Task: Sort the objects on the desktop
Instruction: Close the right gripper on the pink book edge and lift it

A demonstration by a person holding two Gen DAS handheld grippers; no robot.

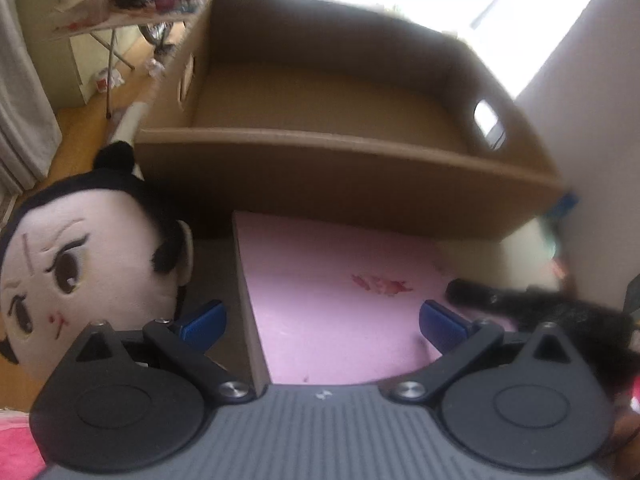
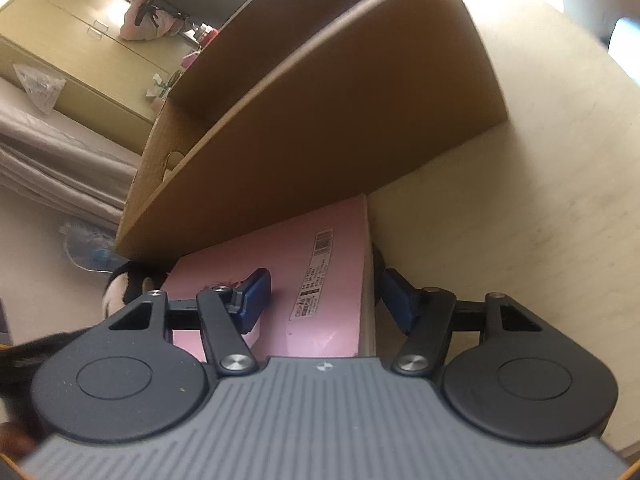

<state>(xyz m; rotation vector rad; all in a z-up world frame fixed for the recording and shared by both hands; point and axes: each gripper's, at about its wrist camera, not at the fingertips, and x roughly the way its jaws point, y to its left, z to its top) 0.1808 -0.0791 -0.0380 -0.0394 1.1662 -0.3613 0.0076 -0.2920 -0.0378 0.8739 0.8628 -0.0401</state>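
Filling the bottom of the left wrist view: the left gripper (image 1: 322,326), blue fingers (image 1: 202,325) spread wide and straddling the left edge of a pink box (image 1: 332,292), one finger off its side, the other over its top; not pressing on it, released. Lying at the lower left, just beside the box: a plush doll's head (image 1: 80,276). Trailing in from the right edge: a black furry item (image 1: 560,312), too blurred for naming. Sitting beyond, across the middle: an open cardboard box (image 1: 360,184), touching the pink box's far edge.

Filling the bottom of the right wrist view: the right gripper (image 2: 324,300), fingers (image 2: 256,300) apart, straddling the pink box's right edge, released. Spreading to the right: a pale tabletop (image 2: 520,220).
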